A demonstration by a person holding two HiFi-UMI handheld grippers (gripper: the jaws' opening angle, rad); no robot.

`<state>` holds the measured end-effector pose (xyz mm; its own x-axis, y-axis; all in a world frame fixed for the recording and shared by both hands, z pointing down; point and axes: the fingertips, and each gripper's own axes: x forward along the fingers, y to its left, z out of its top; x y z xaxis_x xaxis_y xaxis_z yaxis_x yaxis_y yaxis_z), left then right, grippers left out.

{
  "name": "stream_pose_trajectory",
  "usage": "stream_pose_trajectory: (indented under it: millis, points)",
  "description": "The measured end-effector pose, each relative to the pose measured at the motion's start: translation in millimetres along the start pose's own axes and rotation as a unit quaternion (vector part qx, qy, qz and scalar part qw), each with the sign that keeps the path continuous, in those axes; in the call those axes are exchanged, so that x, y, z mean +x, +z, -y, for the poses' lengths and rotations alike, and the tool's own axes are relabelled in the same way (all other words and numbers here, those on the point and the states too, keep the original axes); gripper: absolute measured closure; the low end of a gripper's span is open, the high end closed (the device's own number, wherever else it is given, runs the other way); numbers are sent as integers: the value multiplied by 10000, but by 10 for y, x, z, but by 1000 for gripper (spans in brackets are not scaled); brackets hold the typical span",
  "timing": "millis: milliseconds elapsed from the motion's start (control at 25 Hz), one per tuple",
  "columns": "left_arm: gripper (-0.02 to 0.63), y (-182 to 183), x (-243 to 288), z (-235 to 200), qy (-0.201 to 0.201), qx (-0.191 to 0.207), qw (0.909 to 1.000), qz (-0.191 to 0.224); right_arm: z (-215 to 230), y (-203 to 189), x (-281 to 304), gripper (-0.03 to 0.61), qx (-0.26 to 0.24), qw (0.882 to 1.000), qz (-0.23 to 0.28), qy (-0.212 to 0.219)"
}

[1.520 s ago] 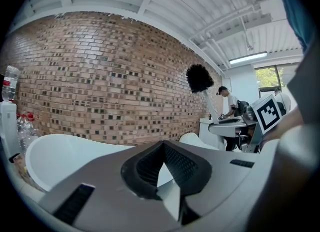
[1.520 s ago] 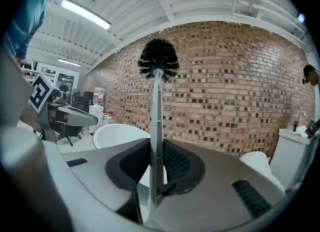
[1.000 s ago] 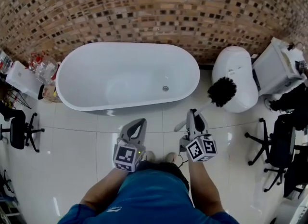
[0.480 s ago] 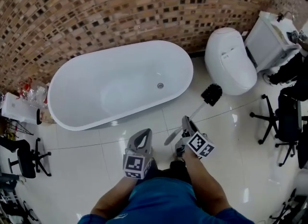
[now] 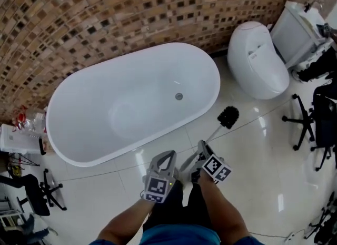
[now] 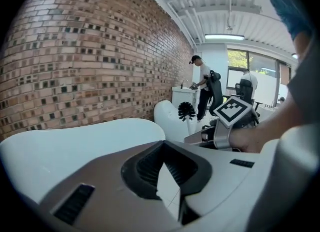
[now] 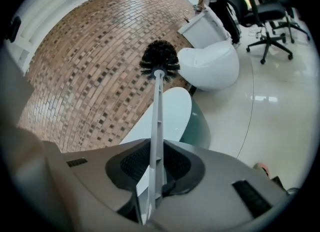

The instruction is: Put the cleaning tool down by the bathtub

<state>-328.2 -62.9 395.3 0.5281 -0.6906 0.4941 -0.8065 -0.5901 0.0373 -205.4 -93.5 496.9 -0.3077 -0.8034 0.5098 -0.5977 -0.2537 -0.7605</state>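
The cleaning tool is a toilet brush with a round black bristle head (image 5: 228,116) and a long grey handle (image 5: 202,146). My right gripper (image 5: 201,146) is shut on the handle, and the brush points up and to the right over the floor, just right of the white oval bathtub (image 5: 213,88). In the right gripper view the handle (image 7: 157,121) runs straight out from between the jaws (image 7: 155,176) to the bristle head (image 7: 160,59). My left gripper (image 5: 169,157) is shut and empty beside the right one, in front of the tub (image 6: 75,146).
A white toilet (image 5: 258,62) and a white cabinet (image 5: 300,25) stand at the back right. Black office chairs (image 5: 316,117) are on the right, and another chair (image 5: 31,196) is at the left. A brick wall (image 5: 105,17) runs behind the tub. A person (image 6: 202,84) stands far back.
The brush head has moved from over the toilet to the floor by the tub's right end. Both grippers have come closer to the tub, and the view has tilted.
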Motion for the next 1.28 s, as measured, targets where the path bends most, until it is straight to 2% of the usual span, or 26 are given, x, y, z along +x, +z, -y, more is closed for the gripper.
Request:
stream_pose_trajectory:
  millis: [80, 160, 320, 400, 560, 760, 920, 1120, 1200, 1280]
  points:
    - [615, -238, 175, -78, -54, 52, 9998, -178, 270, -158, 318, 500, 439, 9990, -13, -111]
    - [615, -473, 404, -84, -104, -92, 9994, -321, 587, -293, 644, 500, 776, 9966, -90, -249]
    - [615, -870, 1028, 64, -183, -646, 9970, -376, 1233, -421, 1277, 499, 851, 9945, -397, -470]
    - [615, -1077, 1353, 94, -292, -585, 9970, -403, 1508, -487, 1538, 497, 980, 9927, -480, -521]
    - [615, -1408, 1965, 76, -493, -212, 9978, -386, 2064, -522, 1939, 497, 1242, 9886, -460, -713]
    - [615, -1799, 2355, -18, -543, -18, 9979, -342, 2695, -782, 2359, 497, 1778, 9786, -401, -960]
    - [615, -2121, 2560, -31, -588, -46, 9973, -439, 3114, -978, 2721, 499, 2160, 9686, -390, -1171]
    - [615, -2449, 2664, 51, -627, -308, 9947, -758, 3446, -1308, 2981, 494, 2634, 9523, -787, -1326]
    - [615, -2559, 2810, -14, -632, -302, 9946, -761, 3554, -1316, 3204, 492, 2711, 9512, -752, -1267]
    - [615, -2691, 2954, -95, -608, -307, 9951, -715, 3619, -1351, 3481, 485, 2798, 9519, -709, -1029]
